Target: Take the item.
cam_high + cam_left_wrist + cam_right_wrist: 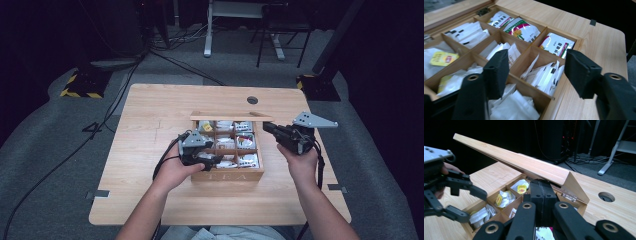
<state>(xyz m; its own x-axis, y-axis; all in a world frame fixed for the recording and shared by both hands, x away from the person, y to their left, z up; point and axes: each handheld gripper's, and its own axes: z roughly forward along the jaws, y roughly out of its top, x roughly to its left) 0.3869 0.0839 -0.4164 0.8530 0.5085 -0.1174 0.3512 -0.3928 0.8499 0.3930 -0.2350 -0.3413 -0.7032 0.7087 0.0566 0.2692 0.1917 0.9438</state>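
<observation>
Tea box of pale wood sits near the middle of the tabletop, its lid raised on hinges at the far side and its front wall, lettered TEA, facing me. Nine compartments in three rows hold paper sachets. My left claw hovers over the front row, jaws spread wide apart and holding nothing; in the left gripper view the jaws straddle the front-middle compartment, where white sachets stand on edge, packed side by side. That is the relation the next move turns on, as I judge it: the sachets lie directly ahead of and below the left claw, their thin edges pointing up, so the jaws would need to come down across a sachet's flat faces, not along them. My right claw is held at the box's right rim, near the back corner, jaws pressed together with nothing between them; the right gripper view looks across the box under the sloping lid, with a yellow-labelled sachet in a rear compartment. The left claw is clearly the nearer to the front row. Around the box the tabletop is bare light wood with a round cable hole at the back; grey carpet and dark equipment stands surround it.
</observation>
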